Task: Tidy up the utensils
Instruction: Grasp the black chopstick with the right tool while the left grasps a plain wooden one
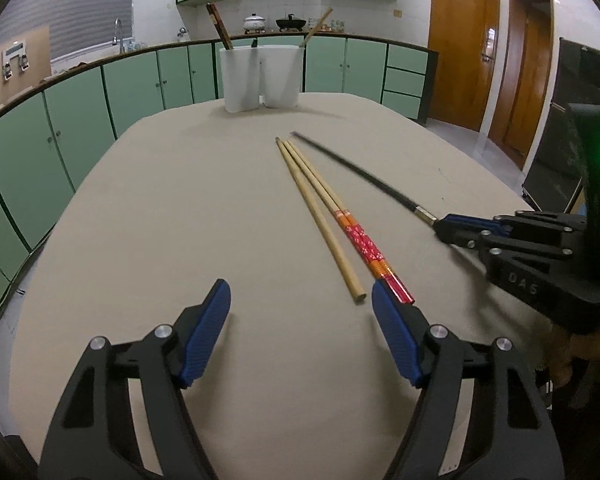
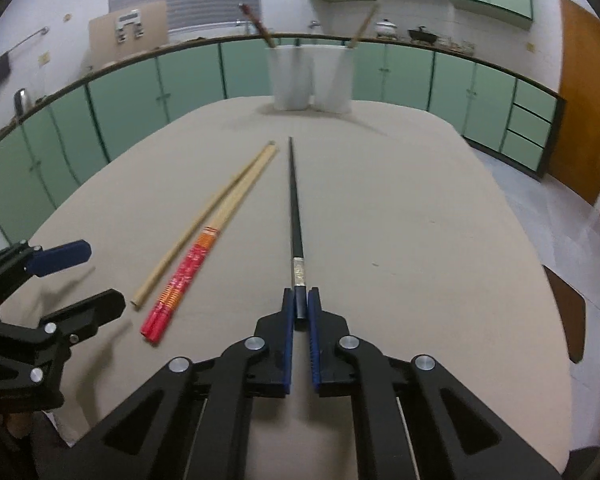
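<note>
A black chopstick [image 2: 295, 208] with a silver band points away toward the holders; my right gripper [image 2: 300, 304] is shut on its near end. It also shows in the left wrist view [image 1: 364, 176], held by the right gripper [image 1: 440, 226]. A plain bamboo chopstick [image 1: 320, 220] and red-handled chopsticks [image 1: 360, 240] lie on the beige table [image 1: 180, 220]. My left gripper [image 1: 300, 304] is open and empty, its right fingertip beside their near ends. Two white holders [image 1: 260, 76] stand at the far edge, with chopsticks in them.
Green kitchen cabinets [image 1: 80, 120] run behind the table. Wooden doors [image 1: 460, 60] stand at the right. In the right wrist view the bamboo chopstick [image 2: 204, 224] and red-handled chopsticks [image 2: 188, 276] lie left of the black one, near the left gripper [image 2: 84, 276].
</note>
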A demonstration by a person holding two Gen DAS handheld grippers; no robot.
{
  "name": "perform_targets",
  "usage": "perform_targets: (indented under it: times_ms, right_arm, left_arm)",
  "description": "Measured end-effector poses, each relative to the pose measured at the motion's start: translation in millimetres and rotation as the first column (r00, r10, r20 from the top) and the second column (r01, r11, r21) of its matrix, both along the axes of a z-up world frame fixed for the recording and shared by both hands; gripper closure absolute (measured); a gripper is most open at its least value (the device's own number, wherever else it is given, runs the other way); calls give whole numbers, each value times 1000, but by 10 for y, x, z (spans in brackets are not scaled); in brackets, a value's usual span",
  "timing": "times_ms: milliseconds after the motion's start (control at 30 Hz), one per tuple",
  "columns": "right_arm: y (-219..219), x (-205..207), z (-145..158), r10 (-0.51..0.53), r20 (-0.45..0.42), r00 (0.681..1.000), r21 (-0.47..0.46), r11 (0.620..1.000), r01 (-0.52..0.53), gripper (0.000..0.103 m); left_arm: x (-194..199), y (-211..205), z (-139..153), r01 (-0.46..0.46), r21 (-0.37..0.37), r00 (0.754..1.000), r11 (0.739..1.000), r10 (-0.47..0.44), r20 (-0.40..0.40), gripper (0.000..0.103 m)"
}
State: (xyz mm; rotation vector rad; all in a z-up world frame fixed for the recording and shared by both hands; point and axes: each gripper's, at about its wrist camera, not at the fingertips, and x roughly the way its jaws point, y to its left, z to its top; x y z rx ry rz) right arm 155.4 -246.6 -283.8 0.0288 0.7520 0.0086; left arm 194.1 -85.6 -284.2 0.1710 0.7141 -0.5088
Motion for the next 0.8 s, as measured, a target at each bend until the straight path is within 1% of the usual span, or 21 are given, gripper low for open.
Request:
perform_targets:
  times_ms: [133, 167, 200, 267, 300, 367, 433, 467, 500, 533, 633, 733, 800]
  right_arm:
    - [-78, -70, -2, -19, -2, 1000, 5, 1000, 19, 96]
    - [-83, -84, 0, -19, -2, 1000, 5, 1000, 19, 96]
    - [-84, -89, -1, -18, -2, 1000, 7, 1000, 18, 96]
    - [-85, -81, -3, -19, -1, 1000, 6, 1000, 19, 96]
    - [-85, -87, -4, -19, -2, 1000, 8, 1000, 19, 96]
    - [-81, -84, -3, -18, -2, 1000, 9, 1000, 18, 96]
    - [-70, -82, -4, -15, -2, 1000, 13, 1000, 15, 96]
    - [-58, -91, -3, -13, -1, 1000, 11, 1000, 13, 96]
    - [-45, -91, -3, -11, 0, 1000, 8, 1000, 11, 96]
    - [-39, -93, -4, -13, 0, 1000, 8, 1000, 13, 96]
    - [-35, -92, -2, -15, -2, 1000, 8, 1000, 15, 96]
    - [-51, -97, -2, -54, 4, 999, -19, 998, 54, 96]
    - [-70, -104, -6, -85, 4, 996, -17, 996, 85, 96]
  left_arm:
    - [-3, -104, -34, 7, 11, 1000, 1000, -7, 1, 33]
    - [-2, -113, -39, 7, 16, 1000, 1000, -7, -1, 35]
    - [9, -138, -61, 4, 27, 1000, 1000, -4, -6, 39]
    - [8, -154, -66, -8, 44, 1000, 999, 7, 6, 43]
    - [10, -168, -64, -12, 45, 1000, 999, 11, 8, 50]
    - [20, -177, -55, -17, 38, 1000, 999, 17, 6, 59]
    - [19, -209, -52, -18, 39, 1000, 999, 18, 12, 76]
    - [16, -222, -51, -20, 39, 1000, 999, 19, 15, 81]
    - [16, -231, -54, -19, 31, 1000, 999, 18, 12, 90]
    - [17, -235, -56, -22, 25, 1000, 999, 22, 12, 95]
    - [30, -210, -58, -51, 10, 999, 999, 51, 19, 97]
    - [49, -77, -41, -150, 3, 988, 989, 150, 32, 97]
    - [59, 2, -36, -194, 1, 981, 981, 194, 31, 97]
